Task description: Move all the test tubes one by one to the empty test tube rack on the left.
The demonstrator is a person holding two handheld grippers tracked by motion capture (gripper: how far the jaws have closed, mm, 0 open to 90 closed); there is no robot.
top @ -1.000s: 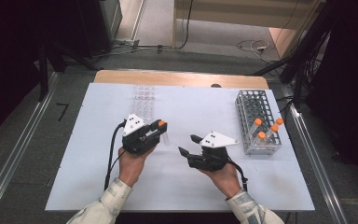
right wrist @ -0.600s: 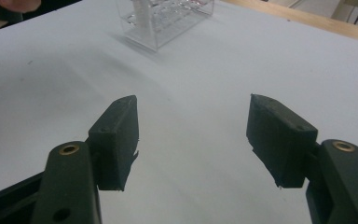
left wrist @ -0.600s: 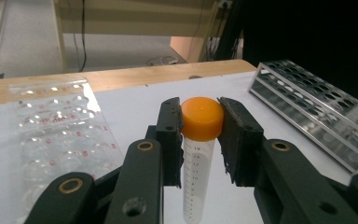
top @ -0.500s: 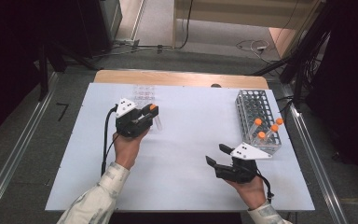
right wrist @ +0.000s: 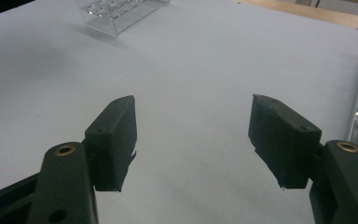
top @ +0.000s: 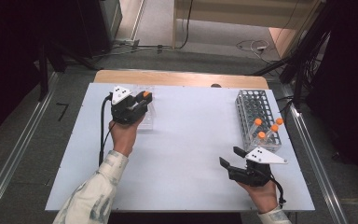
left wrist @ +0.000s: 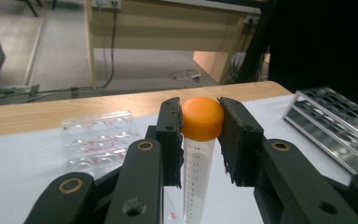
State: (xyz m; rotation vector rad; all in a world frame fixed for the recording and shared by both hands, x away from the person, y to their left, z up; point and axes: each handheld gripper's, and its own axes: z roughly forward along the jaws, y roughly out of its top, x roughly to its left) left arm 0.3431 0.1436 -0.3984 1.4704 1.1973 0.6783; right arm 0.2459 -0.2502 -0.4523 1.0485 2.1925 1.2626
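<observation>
Orange-capped tube (left wrist: 199,154) sat clamped at its smooth plastic cap between the left gripper's (left wrist: 200,135) matte black jaws, hanging upright w/ its clear graduated body below them, prob. so it could drop straight into the clear plastic tray (left wrist: 100,140) just ahead & left of that gripper. Right gripper (right wrist: 193,135) was spread wide, holding nothing, parked low over bare white table (right wrist: 182,79) w/ the shiny metal grid rack (top: 256,116) just ahead of it, likely waiting clear.
</observation>
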